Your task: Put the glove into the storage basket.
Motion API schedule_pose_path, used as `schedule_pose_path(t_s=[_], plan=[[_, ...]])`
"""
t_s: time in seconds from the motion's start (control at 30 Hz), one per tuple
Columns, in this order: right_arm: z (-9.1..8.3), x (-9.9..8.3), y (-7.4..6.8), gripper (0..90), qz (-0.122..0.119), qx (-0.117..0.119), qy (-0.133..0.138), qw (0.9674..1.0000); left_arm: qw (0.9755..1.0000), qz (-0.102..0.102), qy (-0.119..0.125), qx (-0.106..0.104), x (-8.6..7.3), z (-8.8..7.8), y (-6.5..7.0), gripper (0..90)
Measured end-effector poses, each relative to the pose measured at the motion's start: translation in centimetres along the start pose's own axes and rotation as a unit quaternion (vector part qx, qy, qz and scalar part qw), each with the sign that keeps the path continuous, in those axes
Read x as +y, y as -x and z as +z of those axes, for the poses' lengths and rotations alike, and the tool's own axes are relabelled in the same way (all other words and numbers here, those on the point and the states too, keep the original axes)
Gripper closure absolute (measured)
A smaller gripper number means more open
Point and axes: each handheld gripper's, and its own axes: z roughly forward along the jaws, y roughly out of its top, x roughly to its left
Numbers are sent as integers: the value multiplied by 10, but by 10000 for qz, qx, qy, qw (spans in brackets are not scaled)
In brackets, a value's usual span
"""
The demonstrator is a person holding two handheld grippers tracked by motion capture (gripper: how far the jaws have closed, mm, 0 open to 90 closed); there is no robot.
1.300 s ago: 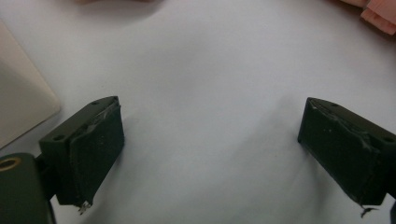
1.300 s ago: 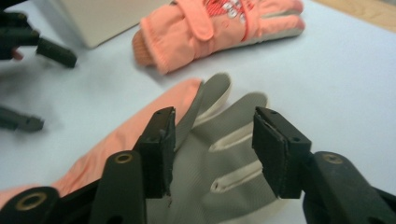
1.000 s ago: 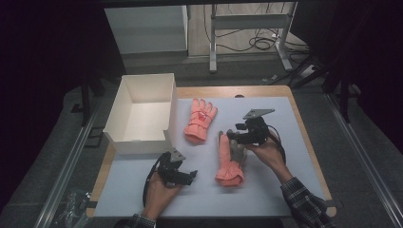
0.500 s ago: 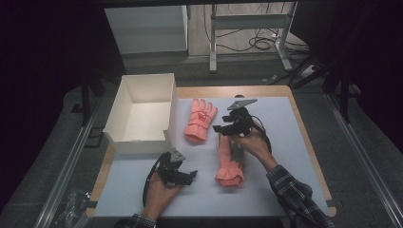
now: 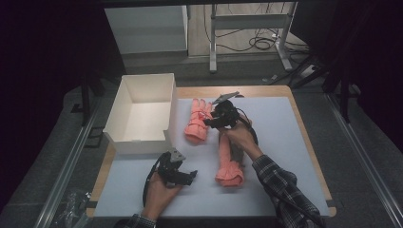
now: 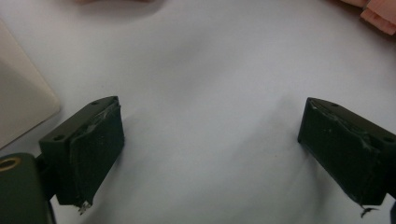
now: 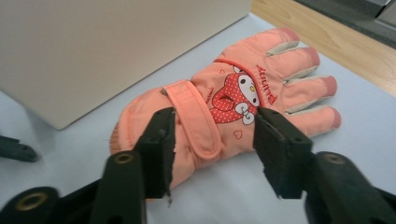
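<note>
Two salmon-pink gloves lie on the white mat (image 5: 285, 142). The far glove (image 5: 196, 124) has a cartoon patch and a wrist strap, and lies flat with its fingers pointing away (image 7: 280, 79). My right gripper (image 5: 208, 122) hovers over its cuff end. Its jaws (image 7: 214, 116) straddle the strap, open, and have just been closing; I see no pad pressing on the fabric. The near glove (image 5: 229, 166) lies under the right forearm, and its edge shows in the left gripper view (image 6: 378, 11). My left gripper (image 5: 190, 176) rests low at the front, open over bare mat (image 6: 210, 140).
An open white box (image 5: 142, 114) stands at the mat's left, close beside the far glove (image 7: 116, 42). The wooden table edge (image 5: 304, 128) frames the mat. Behind the table are a white cabinet (image 5: 147, 28) and cables on the floor.
My right gripper moved left and away from me, from above the near glove to the far glove, and its jaws narrowed. The left hand stayed put.
</note>
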Motion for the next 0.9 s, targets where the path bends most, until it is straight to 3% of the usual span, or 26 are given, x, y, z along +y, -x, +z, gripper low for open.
schedule_pose_path(t_s=[0.2, 0.4, 0.67, 0.77, 0.9], plan=[[19, 9, 8, 551, 25, -121, -174, 9998, 10000, -3, 2, 1, 0, 0, 0, 69], [35, 16, 17, 509, 221, -190, -206, 9994, 10000, -7, 11, -3, 0, 0, 0, 70], [61, 20, 18, 486, 136, -396, -574, 9975, 10000, -11, 11, -3, 0, 0, 0, 70], [71, 20, 20, 561, 180, -335, -823, 9959, 10000, -25, 13, -7, 0, 0, 0, 70], [77, 19, 23, 659, 353, -207, -909, 9950, 10000, -26, 13, -7, 0, 0, 0, 70]])
